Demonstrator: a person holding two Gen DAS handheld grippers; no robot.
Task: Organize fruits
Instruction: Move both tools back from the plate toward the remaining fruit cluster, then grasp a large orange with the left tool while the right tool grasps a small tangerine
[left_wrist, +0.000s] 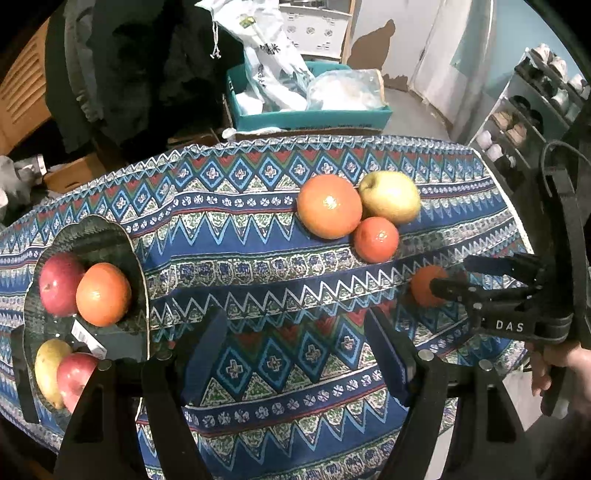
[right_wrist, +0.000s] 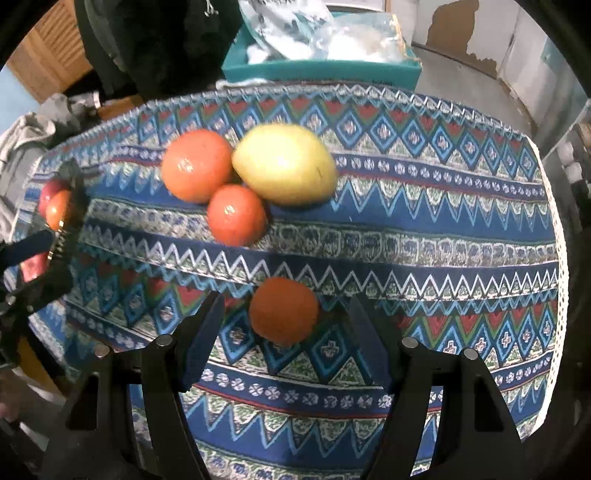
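A small orange (right_wrist: 283, 310) lies on the patterned tablecloth between the open fingers of my right gripper (right_wrist: 286, 332), which do not touch it; it also shows in the left wrist view (left_wrist: 424, 286), beside the right gripper (left_wrist: 454, 273). Farther back a large orange (left_wrist: 329, 206), a yellow-green apple (left_wrist: 389, 196) and a smaller orange (left_wrist: 376, 239) sit together. My left gripper (left_wrist: 295, 350) is open and empty over the cloth. A dark glass plate (left_wrist: 92, 236) at the left holds a red apple (left_wrist: 59, 282), an orange (left_wrist: 103, 294), a yellow fruit (left_wrist: 50, 369) and another red apple (left_wrist: 75, 376).
The table (right_wrist: 443, 229) ends at a white lace edge on the right. Behind it stands a teal box (left_wrist: 314, 118) with plastic bags. A dark jacket hangs at the back left. A shoe rack (left_wrist: 524, 122) stands at the right.
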